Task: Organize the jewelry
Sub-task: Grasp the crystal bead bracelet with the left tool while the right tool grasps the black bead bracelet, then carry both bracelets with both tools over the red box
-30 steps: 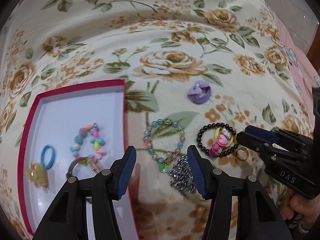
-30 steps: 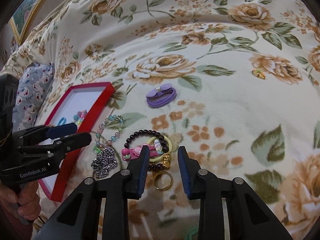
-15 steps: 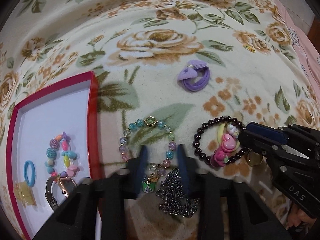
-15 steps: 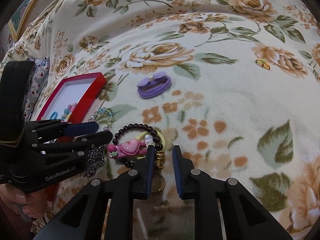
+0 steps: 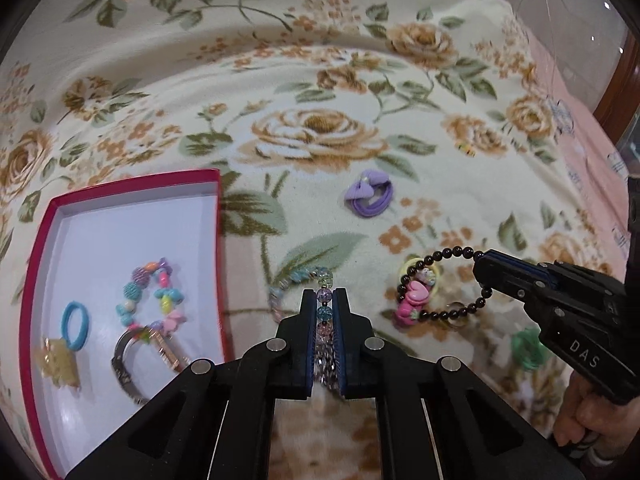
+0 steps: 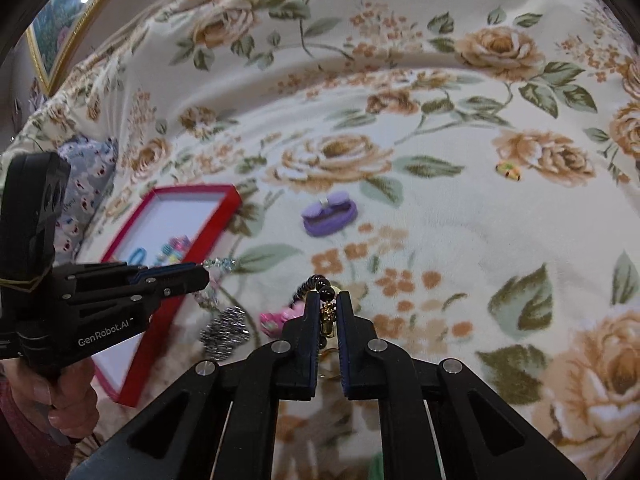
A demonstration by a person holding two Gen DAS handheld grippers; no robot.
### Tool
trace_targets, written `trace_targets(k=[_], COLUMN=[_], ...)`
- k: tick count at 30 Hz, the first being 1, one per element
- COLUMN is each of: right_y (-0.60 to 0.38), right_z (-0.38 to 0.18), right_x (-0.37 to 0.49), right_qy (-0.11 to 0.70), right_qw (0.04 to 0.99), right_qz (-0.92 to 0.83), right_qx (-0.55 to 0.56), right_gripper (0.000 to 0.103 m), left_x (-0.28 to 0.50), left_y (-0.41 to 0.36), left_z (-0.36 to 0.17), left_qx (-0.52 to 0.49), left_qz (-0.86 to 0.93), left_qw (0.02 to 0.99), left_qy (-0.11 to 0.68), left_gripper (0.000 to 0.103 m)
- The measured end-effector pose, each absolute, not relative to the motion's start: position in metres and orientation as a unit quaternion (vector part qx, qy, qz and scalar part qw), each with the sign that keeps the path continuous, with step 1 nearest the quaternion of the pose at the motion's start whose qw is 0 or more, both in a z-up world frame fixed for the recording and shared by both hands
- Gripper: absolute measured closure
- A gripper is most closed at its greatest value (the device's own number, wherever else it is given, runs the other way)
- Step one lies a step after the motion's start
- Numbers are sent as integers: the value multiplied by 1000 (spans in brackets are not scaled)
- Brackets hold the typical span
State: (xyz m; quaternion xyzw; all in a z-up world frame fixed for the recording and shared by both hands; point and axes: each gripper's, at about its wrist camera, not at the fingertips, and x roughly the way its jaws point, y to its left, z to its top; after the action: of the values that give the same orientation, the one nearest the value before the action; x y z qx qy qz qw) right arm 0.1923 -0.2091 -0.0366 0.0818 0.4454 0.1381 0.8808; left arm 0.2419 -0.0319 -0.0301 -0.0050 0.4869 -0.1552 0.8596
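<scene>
Pick-up step, both hands at once: left gripper (image 5: 324, 300) is clamped on the pastel bead bracelet (image 5: 298, 280), which hangs over the floral bedspread (image 5: 320, 80) just right of the red box (image 5: 218, 240); right gripper (image 6: 328, 308) is pinched shut on the black bead bracelet (image 5: 440, 256), part-lifted beside the pink heart charm (image 5: 412, 300). Judged next: carry each to the box and release gently, keeping the loose strands from snagging the silver chain (image 6: 224, 332).

Floral bedspread (image 5: 320, 80): red box (image 5: 218, 240), purple hair-tie (image 5: 368, 198)
</scene>
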Motion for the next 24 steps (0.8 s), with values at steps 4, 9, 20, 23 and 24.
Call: trace_targets(k=[4,9,20,23,24], right_y=[-205,-205,-194,-187,-184], right_z=[-25,-10,10,10,10], right_x=[184,172,156,154,153], right_qy=[436,421,408,408,409], right_qw=[885,889,894,892,892], right_qz=[143,152,163,168,171], right_qx=[84,98,95,94,93], right_gripper=[96,96,96,96,96], left_x=[223,199,160,151,148], left_y=[-17,2,32,42,46], left_z=[-12,5,25,27,28], left_qx=[-29,-47,-66,-69,-70], left_qz=[-161,-160,-145,-138,-136], left_qw=[866,871,880,882,882], left_qy=[472,461,449,446,445], left_gripper=[96,96,96,96,96])
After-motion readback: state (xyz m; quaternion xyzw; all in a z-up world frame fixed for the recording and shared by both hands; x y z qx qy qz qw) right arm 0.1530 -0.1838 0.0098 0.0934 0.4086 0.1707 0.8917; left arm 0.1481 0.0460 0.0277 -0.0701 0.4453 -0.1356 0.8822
